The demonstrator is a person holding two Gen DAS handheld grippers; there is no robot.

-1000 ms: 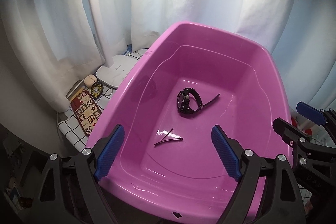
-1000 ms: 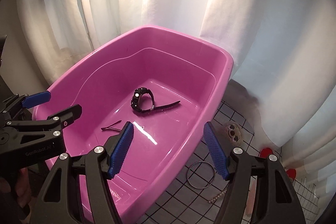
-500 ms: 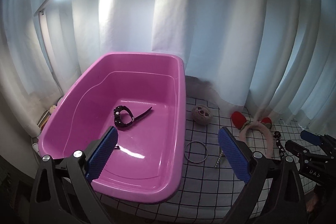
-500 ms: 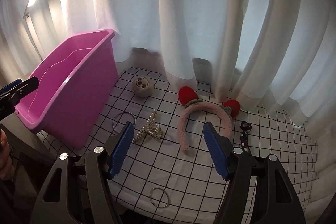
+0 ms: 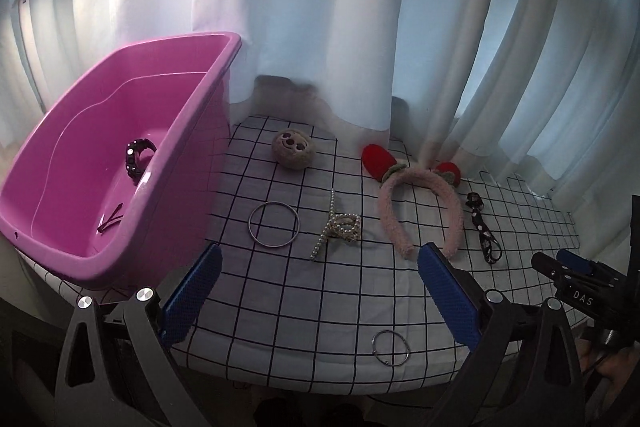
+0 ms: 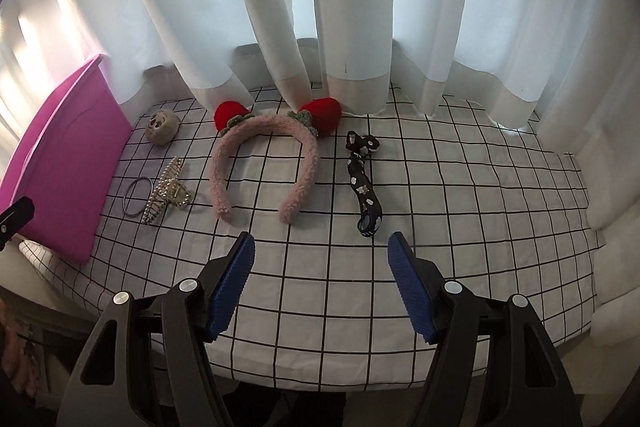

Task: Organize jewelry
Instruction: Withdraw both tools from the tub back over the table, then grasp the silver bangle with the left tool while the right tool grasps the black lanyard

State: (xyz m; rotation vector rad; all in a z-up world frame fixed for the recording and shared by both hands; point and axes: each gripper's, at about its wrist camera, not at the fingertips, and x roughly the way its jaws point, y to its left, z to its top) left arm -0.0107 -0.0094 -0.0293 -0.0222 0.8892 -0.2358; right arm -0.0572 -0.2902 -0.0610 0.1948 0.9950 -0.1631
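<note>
On a checked cloth lie a silver bangle, a pearl hair claw, a pink plush headband with red ears, a black patterned strap, a plush sloth face and a small ring. The pink tub at the left holds a black watch and a dark hairpin. My left gripper hovers open in front of the bangle and claw. My right gripper stands open before the headband and the strap, holding nothing.
White curtains hang along the back of the table. The tub's side wall bounds the cloth on the left. The cloth's front edge runs just under my fingers. The right gripper's tip shows at the right of the left wrist view.
Both views have swung from above the tub rightward to the cloth with the loose jewelry. The left jaws have widened. The right jaws keep the same gap.
</note>
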